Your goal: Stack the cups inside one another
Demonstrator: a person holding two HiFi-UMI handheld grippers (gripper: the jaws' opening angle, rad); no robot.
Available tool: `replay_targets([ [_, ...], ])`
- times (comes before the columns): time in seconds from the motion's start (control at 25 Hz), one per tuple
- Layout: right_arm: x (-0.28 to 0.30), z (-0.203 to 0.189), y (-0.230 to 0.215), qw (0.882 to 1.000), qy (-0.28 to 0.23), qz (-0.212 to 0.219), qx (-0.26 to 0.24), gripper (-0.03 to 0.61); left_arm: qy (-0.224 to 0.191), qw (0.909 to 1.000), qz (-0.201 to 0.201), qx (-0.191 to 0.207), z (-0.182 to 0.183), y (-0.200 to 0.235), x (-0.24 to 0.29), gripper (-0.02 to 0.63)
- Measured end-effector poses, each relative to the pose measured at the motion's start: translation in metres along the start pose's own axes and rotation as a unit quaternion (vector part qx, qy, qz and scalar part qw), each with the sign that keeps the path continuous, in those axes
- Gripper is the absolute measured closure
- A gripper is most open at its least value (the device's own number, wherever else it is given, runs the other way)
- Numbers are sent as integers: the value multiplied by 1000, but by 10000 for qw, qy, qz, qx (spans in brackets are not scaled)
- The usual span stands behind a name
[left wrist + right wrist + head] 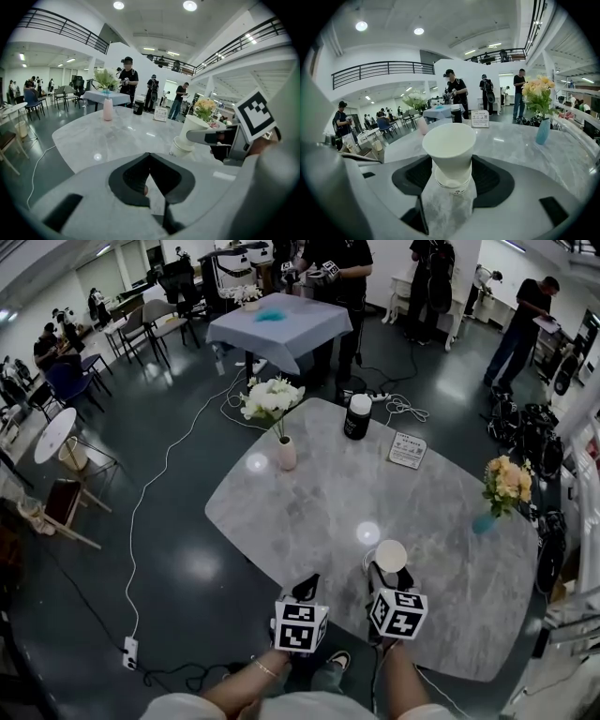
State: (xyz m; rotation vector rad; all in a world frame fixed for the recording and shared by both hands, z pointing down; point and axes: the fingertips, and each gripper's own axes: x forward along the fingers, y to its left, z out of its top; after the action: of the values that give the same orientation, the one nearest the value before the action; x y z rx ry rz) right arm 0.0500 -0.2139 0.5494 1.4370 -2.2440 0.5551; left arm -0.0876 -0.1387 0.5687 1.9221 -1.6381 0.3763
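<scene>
1. Head view: the pale marbled surface [309, 512] carries the cups at its near side. Only the round white mouth of the upper cup [390, 556] shows from above.
   - The right gripper [390, 575] sits at this cup, with 1 finger on each side of it.
   - The left gripper [307, 585] is just beside it, to the left, above the near edge of the surface and apart from the cups.
   - Farther back stand a pink vase [286, 454] of white flowers, a dark canister [357, 416] with a white lid, and a small printed card [408, 450].
   - A blue vase [485, 521] of yellow flowers stands near the right edge.

2. Left gripper view: the 2 jaws are together at the tips, with nothing between them. The cups stand ahead and to the right. 1 grey finger of the right gripper lies across the upper cup's wall.

3. Right gripper view: the jaws are clamped on the upper cup, 1 dark pad on each side.
   - The upper cup is upright, mouth open, and seated only partway in the lower cup [453, 184].
   - Most of its wall stands above the lower rim.
   - The lower cup's base appears to rest on the surface.
</scene>
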Motion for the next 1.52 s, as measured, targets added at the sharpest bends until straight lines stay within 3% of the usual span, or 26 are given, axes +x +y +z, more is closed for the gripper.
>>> replay_targets([
  [1.52, 12, -22, 1, 9995, 223, -23, 209, 328, 277, 9995, -134, 5, -14, 2, 21, 617],
])
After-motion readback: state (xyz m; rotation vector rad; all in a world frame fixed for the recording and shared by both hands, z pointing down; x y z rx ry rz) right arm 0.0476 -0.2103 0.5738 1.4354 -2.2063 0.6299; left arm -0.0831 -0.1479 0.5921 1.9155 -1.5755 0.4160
